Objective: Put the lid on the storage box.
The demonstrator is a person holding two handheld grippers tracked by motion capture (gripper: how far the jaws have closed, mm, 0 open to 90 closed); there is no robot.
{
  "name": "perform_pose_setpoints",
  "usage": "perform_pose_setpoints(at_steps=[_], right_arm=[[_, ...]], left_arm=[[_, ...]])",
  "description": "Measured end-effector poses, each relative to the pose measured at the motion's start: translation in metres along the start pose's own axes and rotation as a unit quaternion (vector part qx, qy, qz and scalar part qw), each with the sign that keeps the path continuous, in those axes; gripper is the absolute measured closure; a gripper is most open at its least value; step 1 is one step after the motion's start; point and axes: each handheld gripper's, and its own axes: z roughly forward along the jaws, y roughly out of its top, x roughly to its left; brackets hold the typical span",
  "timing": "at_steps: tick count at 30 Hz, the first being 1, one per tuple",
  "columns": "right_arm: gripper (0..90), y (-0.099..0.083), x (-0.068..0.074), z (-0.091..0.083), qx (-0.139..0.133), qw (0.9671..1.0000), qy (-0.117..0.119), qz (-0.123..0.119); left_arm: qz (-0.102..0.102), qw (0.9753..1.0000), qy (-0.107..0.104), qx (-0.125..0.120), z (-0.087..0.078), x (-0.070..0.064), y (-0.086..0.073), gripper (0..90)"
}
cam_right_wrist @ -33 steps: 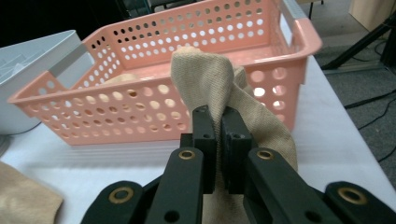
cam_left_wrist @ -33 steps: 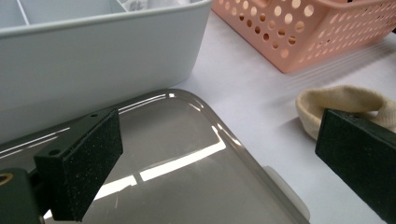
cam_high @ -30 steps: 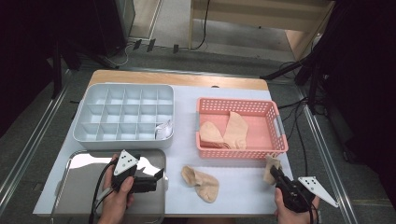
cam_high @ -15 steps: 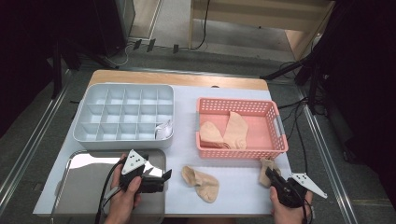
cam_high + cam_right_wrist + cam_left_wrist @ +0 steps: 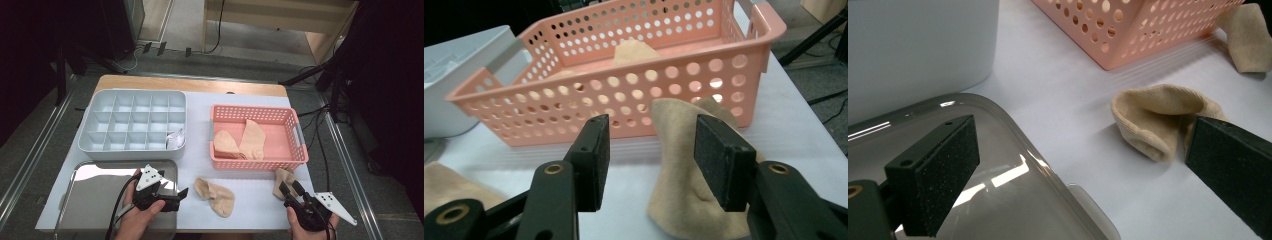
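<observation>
In the right gripper view the basket [image 5: 634, 95] wall hides most of the socks [image 5: 636, 51] inside. At 3 o'clock the jaw covers part of the near sock [image 5: 679, 165]. The crumpled thing [image 5: 176, 138] in the divider tray [image 5: 100, 125] is perhaps plastic, too small to tell.

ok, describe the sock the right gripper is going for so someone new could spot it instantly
Start at the pink basket on the table's right half. Just outside its near right corner a beige sock stands bunched on the white surface, between the open jaws of the right gripper. Unlike the flat sock at centre front, it is humped up and lies against the basket wall.
</observation>
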Motion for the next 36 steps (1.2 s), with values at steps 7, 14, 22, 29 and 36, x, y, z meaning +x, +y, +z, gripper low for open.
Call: perform_pose_setpoints(at_steps=[7, 14, 22, 29, 36], right_arm=[[53.9, -0.011, 0.029, -0.007, 0.012, 0.9991, 0.038, -0.014], [65.3, -0.032, 0.064, -0.004, 0.048, 0.9918, 0.112, -0.04], [67.0, -0.045, 0.088, 0.007, 0.069, 0.9847, 0.143, -0.071], [68.2, -0.058, 0.105, 0.014, 0.101, 0.9758, 0.169, -0.096], [67.5, -0.068, 0.119, 0.022, 0.116, 0.966, 0.19, -0.131]], left_arm=[[0.008, 0.9998, 0.0, 0.02, 0.01, -0.014, -0.001, 8.5], [0.009, 0.9991, 0.004, 0.042, 0.021, -0.022, -0.004, 20.3], [0.012, 0.9989, -0.001, 0.046, 0.024, -0.027, -0.005, 31.4], [0.009, 0.9983, -0.001, 0.057, 0.029, -0.032, -0.005, 36.6], [-0.007, 0.9979, -0.015, 0.063, 0.031, -0.031, -0.003, 44.2]])
